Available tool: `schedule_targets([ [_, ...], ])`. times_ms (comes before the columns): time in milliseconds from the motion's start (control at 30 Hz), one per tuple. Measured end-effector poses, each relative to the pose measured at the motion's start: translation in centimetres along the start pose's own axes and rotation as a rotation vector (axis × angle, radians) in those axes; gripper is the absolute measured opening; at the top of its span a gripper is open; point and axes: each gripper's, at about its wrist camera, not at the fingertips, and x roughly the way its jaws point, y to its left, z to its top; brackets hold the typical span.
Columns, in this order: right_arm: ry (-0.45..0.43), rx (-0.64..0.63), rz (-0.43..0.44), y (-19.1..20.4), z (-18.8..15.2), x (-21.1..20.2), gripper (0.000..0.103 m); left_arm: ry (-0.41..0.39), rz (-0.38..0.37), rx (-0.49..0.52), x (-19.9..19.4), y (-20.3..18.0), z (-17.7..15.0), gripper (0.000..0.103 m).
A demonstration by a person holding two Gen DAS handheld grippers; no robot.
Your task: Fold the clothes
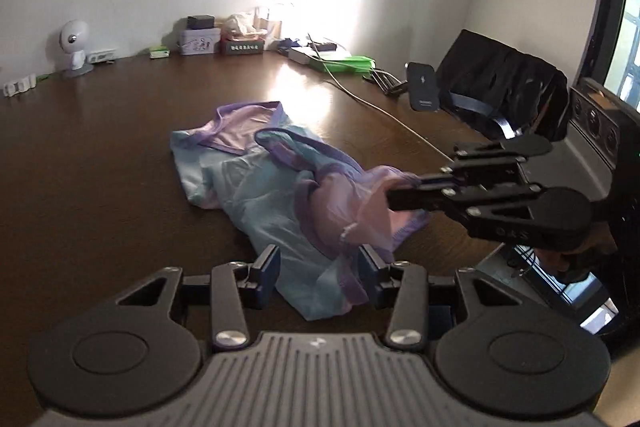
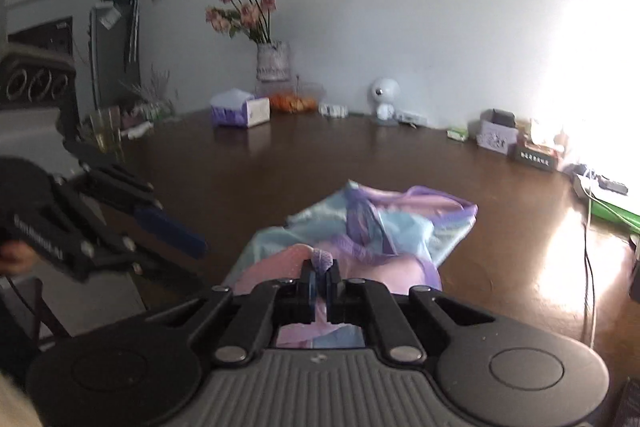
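Right fingers (image 2: 321,277) pinched on a purple hem; left fingers (image 1: 318,267) parted, gripping nothing.

Clamped tight on a bunched bit of the garment (image 1: 256,179), lifting its pink near corner just clear of the desk (image 1: 100,155). Spread roughly halfway on the left, one finger each side of the blue-and-purple near edge, pads not pressing on the cloth in view. Lying rumpled straight ahead of both sets of fingers, long axis running from the near edge away toward the lilac neckline at the far end. Nearer to the loose near hem on the left; already anchored at the corner on the right. Probably a second pinch there next, then a fold away along that axis.
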Motion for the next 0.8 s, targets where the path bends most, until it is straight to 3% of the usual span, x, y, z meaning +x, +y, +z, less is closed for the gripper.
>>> schedule_targets([
  [100, -0.026, -0.023, 0.017, 0.4, -0.8, -1.5, 0.004, -0.017, -0.015, 0.041, 0.2, 0.6, 1.8, 0.048],
  [233, -0.073, -0.062, 0.012, 0.9, -0.2, -3.3, 0.004, 0.016, -0.113, 0.174, 2.7, 0.3, 4.1, 0.058],
  [300, -0.069, -0.077, 0.041, 0.8, -0.4, -4.3, 0.004, 0.051, -0.092, 0.207, 4.8, 0.4, 5.0, 0.058],
  [433, 0.114, -0.068, 0.022, 0.0, -2.2, -3.4, 0.007, 0.140, -0.086, 0.213, 7.8, 0.7, 5.5, 0.052],
  [500, 0.108, -0.031, 0.008, -0.6, -2.8, -3.7, 0.008, 0.161, -0.111, 0.217, 8.0, 0.6, 5.3, 0.050],
  [667, 0.076, 0.012, 0.030, -2.0, -3.1, -3.5, 0.014, 0.133, -0.282, 0.144, 5.1, 0.6, 5.0, 0.056],
  [800, 0.107, -0.050, 0.073, -1.2, -3.3, -2.1, 0.011, 0.199, -0.322, 0.188, 5.3, -1.1, 3.8, 0.054],
])
